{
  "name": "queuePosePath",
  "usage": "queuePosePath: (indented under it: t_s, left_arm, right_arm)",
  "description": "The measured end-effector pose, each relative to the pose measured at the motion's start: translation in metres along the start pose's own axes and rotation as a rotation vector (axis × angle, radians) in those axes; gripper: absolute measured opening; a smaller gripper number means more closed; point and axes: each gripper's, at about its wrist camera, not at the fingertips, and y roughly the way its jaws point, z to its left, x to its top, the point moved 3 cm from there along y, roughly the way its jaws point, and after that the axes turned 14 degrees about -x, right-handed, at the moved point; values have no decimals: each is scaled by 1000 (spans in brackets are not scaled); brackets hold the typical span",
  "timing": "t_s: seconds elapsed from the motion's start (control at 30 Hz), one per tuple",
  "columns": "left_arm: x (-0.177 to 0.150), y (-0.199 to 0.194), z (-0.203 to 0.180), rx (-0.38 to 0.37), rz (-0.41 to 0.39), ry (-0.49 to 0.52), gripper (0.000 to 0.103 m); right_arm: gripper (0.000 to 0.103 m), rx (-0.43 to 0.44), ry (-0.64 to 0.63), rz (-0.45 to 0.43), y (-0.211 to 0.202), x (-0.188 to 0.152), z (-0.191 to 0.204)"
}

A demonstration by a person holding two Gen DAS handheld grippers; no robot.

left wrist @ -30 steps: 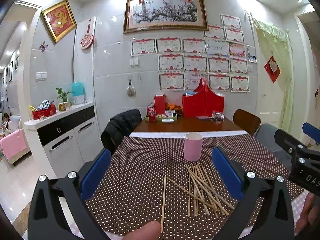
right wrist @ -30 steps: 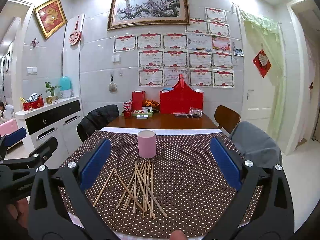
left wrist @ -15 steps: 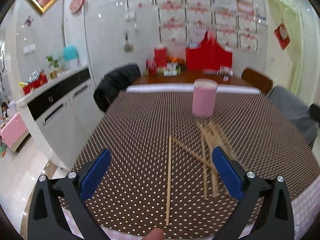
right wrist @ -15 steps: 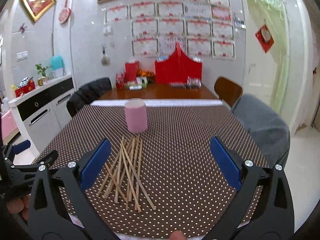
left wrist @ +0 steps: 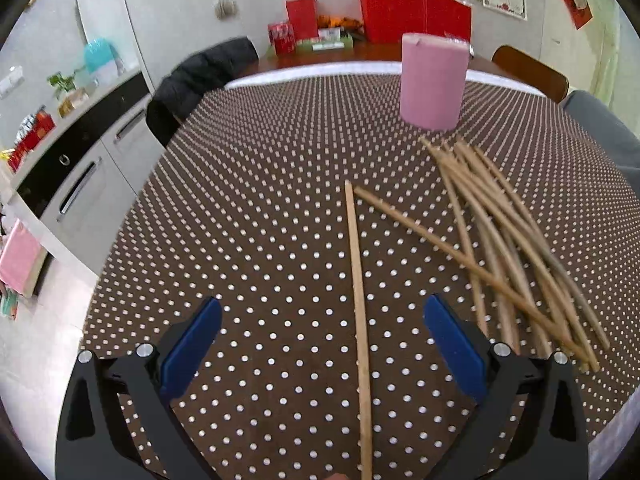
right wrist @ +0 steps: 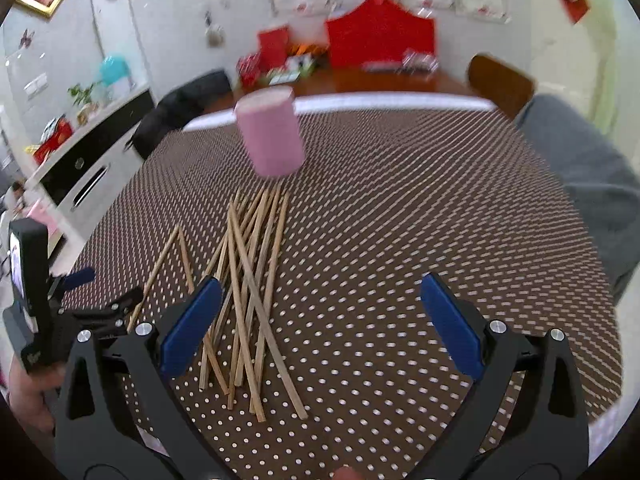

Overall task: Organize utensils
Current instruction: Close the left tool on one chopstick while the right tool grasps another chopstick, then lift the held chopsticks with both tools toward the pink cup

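Several wooden chopsticks (left wrist: pixel 508 236) (right wrist: pixel 248 280) lie in a loose crossed pile on the brown dotted tablecloth (left wrist: pixel 260 208). A pink cup (left wrist: pixel 433 80) (right wrist: pixel 270 136) stands upright just beyond the pile. One single chopstick (left wrist: pixel 358 304) lies apart, left of the pile, running between the wide-apart blue pads of my left gripper (left wrist: pixel 320 344), which is open and low over the cloth. My right gripper (right wrist: pixel 320 328) is open too, hovering over the near end of the pile, its left pad (right wrist: pixel 192 326) above the sticks. In the right wrist view the left gripper (right wrist: pixel 80 300) shows at the left edge.
The table's left edge (left wrist: pixel 116 232) drops to the floor beside a white cabinet (left wrist: pixel 84 168). A dark jacket hangs on a chair (left wrist: pixel 200 76) at the far left. Red boxes (left wrist: pixel 412 12) crowd the far end. A grey-covered chair (right wrist: pixel 580 160) stands at the right.
Both grippers have tilted down and come closer to the table. The lone chopstick now lies between the left gripper's fingers, and the pile sits under the right gripper.
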Motion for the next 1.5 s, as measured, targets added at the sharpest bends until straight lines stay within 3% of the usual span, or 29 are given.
queuePosePath:
  t_s: [0.1,0.17,0.43,0.57,0.7,1.07,1.5]
  left_arm:
    - [0,15,3,-36,49,-15,82]
    - [-2,24,6,-70,84,-42,69]
    - [1,29,-5,-112,102,-20,48]
    - [3,24,-8,-124,107,-10,32]
    - [3,23,-12,-144,110,3,7]
    - [3,22,-17,-170,107,7,6]
    - [16,32,-17,-121,127,43,7]
  right_arm:
    - [97,59,-73,67,21,0,13]
    - [89,83,-121,93,29,-2,22]
    - [41,158,-295,220,51,-6,49]
    - [32,156,-363,238,57,-9,63]
    - [10,166,-374,247,61,-9,67]
    - [8,184,-328,241,53,-1,62]
    - [8,167,-439,235,71,11,92]
